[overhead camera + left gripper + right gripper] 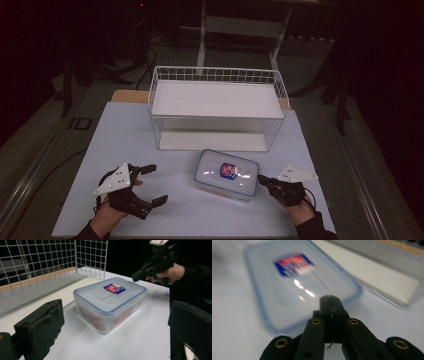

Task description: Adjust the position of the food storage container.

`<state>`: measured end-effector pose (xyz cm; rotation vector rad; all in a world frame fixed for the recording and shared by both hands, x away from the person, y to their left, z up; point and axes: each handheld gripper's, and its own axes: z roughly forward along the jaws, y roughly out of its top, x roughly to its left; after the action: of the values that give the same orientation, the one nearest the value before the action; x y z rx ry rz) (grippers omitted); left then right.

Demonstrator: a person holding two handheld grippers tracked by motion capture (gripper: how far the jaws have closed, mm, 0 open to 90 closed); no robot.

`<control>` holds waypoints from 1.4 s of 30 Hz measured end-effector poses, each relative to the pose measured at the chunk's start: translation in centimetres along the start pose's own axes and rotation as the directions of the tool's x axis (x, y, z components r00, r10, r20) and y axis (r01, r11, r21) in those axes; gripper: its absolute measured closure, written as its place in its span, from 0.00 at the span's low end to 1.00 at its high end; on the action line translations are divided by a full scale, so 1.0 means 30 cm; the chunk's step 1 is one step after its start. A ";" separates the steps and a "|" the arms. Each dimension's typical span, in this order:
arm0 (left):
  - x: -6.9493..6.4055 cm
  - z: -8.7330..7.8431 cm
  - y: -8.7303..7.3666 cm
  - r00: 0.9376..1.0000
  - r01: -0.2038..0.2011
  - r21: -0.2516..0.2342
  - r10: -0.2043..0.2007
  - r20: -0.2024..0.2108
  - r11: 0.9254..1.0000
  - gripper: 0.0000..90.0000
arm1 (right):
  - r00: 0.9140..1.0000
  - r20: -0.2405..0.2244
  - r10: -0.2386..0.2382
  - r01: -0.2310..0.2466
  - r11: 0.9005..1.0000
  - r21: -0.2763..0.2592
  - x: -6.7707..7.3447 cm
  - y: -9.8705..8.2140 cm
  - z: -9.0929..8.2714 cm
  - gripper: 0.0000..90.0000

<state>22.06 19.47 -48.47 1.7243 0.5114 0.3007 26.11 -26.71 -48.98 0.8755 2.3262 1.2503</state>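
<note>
Lidded food box (226,173) sat on the table (125,140), near side of the wire basket (218,107), not yet lifted; right gripper (261,179) fingers closed, empty, at its right edge; left gripper (152,184) fingers open, well left; grasping remained.

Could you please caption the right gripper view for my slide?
Shut right gripper pointing at the clear lidded container on the white table.
</note>
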 end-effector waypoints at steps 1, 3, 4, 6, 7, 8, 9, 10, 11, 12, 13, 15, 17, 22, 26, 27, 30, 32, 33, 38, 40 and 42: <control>0.000 0.000 0.000 1.000 0.001 0.001 -0.001 0.001 1.000 0.01 | 1.000 -0.022 0.001 -0.001 1.000 -0.011 0.016 0.010 -0.006 1.00; -0.001 0.000 0.000 1.000 -0.002 0.001 0.002 -0.001 1.000 0.01 | 0.997 -0.071 -0.003 0.002 1.000 -0.020 0.057 0.023 -0.013 1.00; -0.002 0.000 0.000 1.000 -0.005 0.001 0.005 -0.001 1.000 0.01 | 0.996 -0.092 -0.014 0.012 1.000 -0.022 0.080 0.026 -0.015 1.00; -0.002 0.000 0.000 1.000 -0.006 0.002 0.006 -0.001 1.000 0.01 | 0.991 -0.131 -0.023 0.021 1.000 -0.017 0.118 0.023 -0.016 1.00; -0.002 0.000 0.000 1.000 -0.006 0.003 0.006 -0.001 1.000 0.01 | 0.989 -0.149 -0.018 0.016 1.000 -0.016 0.132 0.019 -0.014 1.00; -0.002 0.001 0.000 1.000 -0.002 0.001 0.002 0.000 1.000 0.01 | 0.986 -0.165 -0.014 0.012 1.000 -0.011 0.145 0.015 -0.012 1.00; -0.002 0.002 0.000 1.000 -0.001 0.001 0.001 0.000 1.000 0.01 | 0.984 -0.179 -0.011 0.011 1.000 -0.001 0.159 0.009 -0.009 1.00; -0.002 0.002 0.000 1.000 -0.002 0.002 0.002 0.000 1.000 0.01 | 0.982 -0.187 -0.015 0.016 1.000 0.005 0.167 0.005 -0.006 1.00; -0.001 0.002 0.000 1.000 -0.002 0.002 0.002 0.001 1.000 0.01 | 0.980 -0.196 -0.019 0.022 1.000 0.014 0.178 0.000 -0.001 1.00; -0.001 0.002 0.000 1.000 -0.001 0.002 0.001 0.001 1.000 0.01 | 0.979 -0.204 -0.026 0.032 0.999 0.027 0.185 -0.005 0.007 1.00; 0.000 0.002 0.000 1.000 0.000 0.002 0.000 0.000 1.000 0.01 | 0.978 -0.207 -0.028 0.036 0.999 0.039 0.189 -0.011 0.015 1.00; -0.001 0.002 0.000 1.000 -0.001 0.002 0.001 0.000 1.000 0.01 | 0.979 -0.202 -0.027 0.041 0.997 0.064 0.189 -0.022 0.032 1.00; -0.001 0.001 0.000 1.000 -0.002 0.001 0.002 -0.002 1.000 0.01 | 0.980 -0.196 -0.019 0.035 0.996 0.079 0.186 -0.028 0.040 1.00; 0.000 0.003 -0.001 1.000 -0.002 0.004 0.002 0.001 1.000 0.01 | 0.984 -0.177 -0.024 0.039 0.995 0.087 0.173 -0.033 0.045 1.00; -0.001 0.003 -0.001 1.000 -0.003 0.005 0.003 0.002 1.000 0.01 | 0.989 -0.145 -0.023 0.036 0.996 0.087 0.149 -0.033 0.043 1.00; 0.000 0.003 -0.001 1.000 -0.002 0.004 0.002 0.002 1.000 0.01 | 0.990 -0.137 -0.018 0.030 0.996 0.088 0.144 -0.032 0.044 1.00; 0.000 0.003 -0.001 1.000 -0.003 0.004 0.003 0.002 1.000 0.01 | 0.991 -0.134 -0.022 0.034 0.996 0.083 0.132 -0.029 0.047 1.00; 0.000 0.003 -0.001 1.000 -0.003 0.004 0.003 0.004 1.000 0.01 | 0.992 -0.125 -0.022 0.032 0.996 0.080 0.116 -0.027 0.051 1.00; -0.001 0.004 -0.001 1.000 -0.002 0.005 0.002 0.002 1.000 0.01 | 0.993 -0.118 -0.021 0.031 0.996 0.079 0.109 -0.027 0.051 1.00; -0.001 0.004 -0.001 1.000 -0.002 0.004 0.002 0.006 1.000 0.01 | 0.995 -0.100 -0.015 0.022 0.997 0.074 0.091 -0.029 0.053 1.00; -0.001 0.004 -0.001 1.000 -0.004 0.006 0.004 0.004 1.000 0.01 | 0.996 -0.092 -0.009 0.015 0.997 0.070 0.083 -0.030 0.054 1.00; -0.001 0.004 -0.001 1.000 -0.003 0.005 0.003 0.006 1.000 0.01 | 0.997 -0.078 -0.008 0.013 0.997 0.070 0.077 -0.030 0.055 1.00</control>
<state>22.08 19.36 -48.52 1.7305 0.5060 0.2966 25.01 -24.52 -50.69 0.8502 2.4459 1.2252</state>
